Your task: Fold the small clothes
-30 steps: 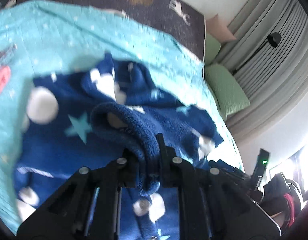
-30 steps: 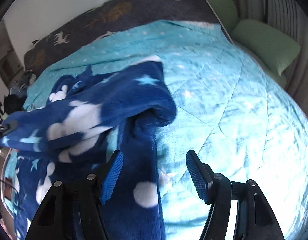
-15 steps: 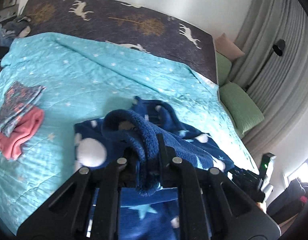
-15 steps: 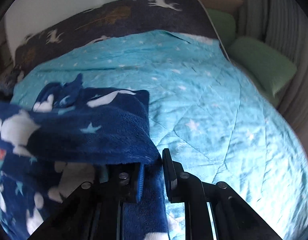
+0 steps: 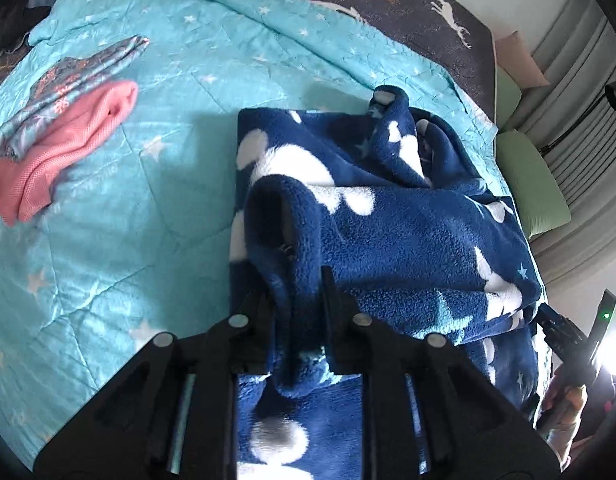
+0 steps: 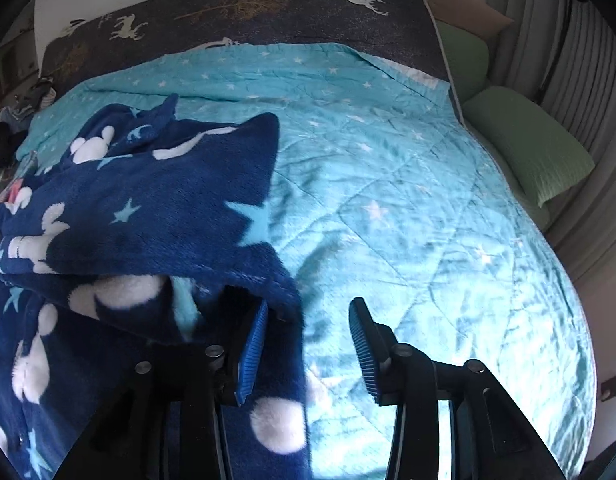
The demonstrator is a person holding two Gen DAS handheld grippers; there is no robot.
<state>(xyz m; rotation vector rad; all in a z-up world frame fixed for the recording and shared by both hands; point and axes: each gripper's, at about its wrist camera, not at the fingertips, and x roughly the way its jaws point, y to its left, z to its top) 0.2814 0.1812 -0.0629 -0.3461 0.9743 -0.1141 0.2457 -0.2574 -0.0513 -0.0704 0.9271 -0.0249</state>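
Observation:
A navy fleece garment [image 5: 392, 220] with white blobs and pale blue stars lies folded over on the turquoise quilt [image 5: 120, 240]. My left gripper [image 5: 296, 300] is shut on a thick rolled edge of it, which sticks out between the fingers. In the right wrist view the same garment [image 6: 148, 216] lies to the left, and its edge hangs over the left blue pad [image 6: 250, 354]. My right gripper [image 6: 308, 344] is open, with the quilt [image 6: 408, 200] showing between its pads.
A folded pink garment [image 5: 60, 152] and a folded patterned grey one [image 5: 76, 80] lie on the quilt at the left. Green pillows [image 6: 528, 144] and grey curtains [image 6: 588, 72] are at the right. A dark deer-print cover [image 6: 268, 12] lies at the bed's head.
My right gripper was shut on the garment half a second ago and has opened, letting the edge go. My left gripper has lowered the held edge towards the bed.

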